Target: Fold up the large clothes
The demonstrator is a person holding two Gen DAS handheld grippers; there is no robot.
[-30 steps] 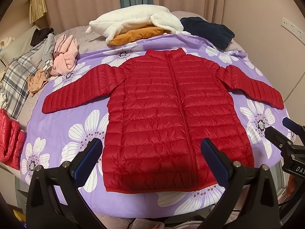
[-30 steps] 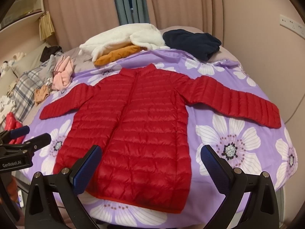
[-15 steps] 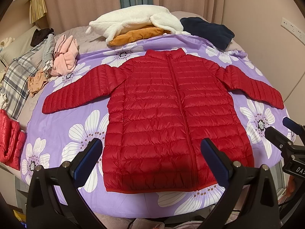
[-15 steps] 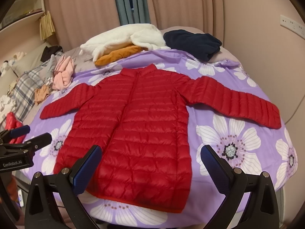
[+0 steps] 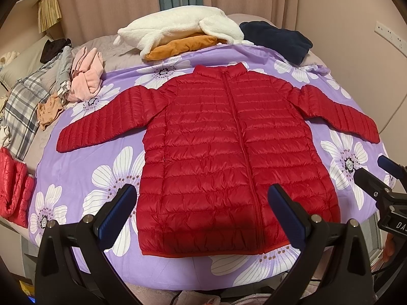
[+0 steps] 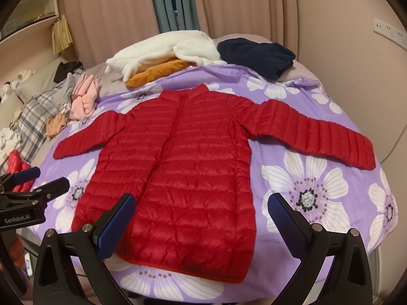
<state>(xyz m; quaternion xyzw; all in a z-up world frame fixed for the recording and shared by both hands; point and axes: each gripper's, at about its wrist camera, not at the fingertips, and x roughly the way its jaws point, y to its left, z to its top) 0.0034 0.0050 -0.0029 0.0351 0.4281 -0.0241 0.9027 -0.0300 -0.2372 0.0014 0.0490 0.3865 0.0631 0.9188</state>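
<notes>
A red quilted puffer jacket lies flat and zipped on a purple flowered sheet, collar away from me, both sleeves spread out sideways. My left gripper hovers open above the hem, holding nothing, and it also shows at the left edge of the right wrist view. My right gripper is open too, above the jacket's lower right part, with nothing between its fingers. It appears at the right edge of the left wrist view.
Behind the collar lie a white fleece pile over an orange garment and a navy garment. Pink clothes, plaid fabric and another red puffy item sit left. A wall runs along the right.
</notes>
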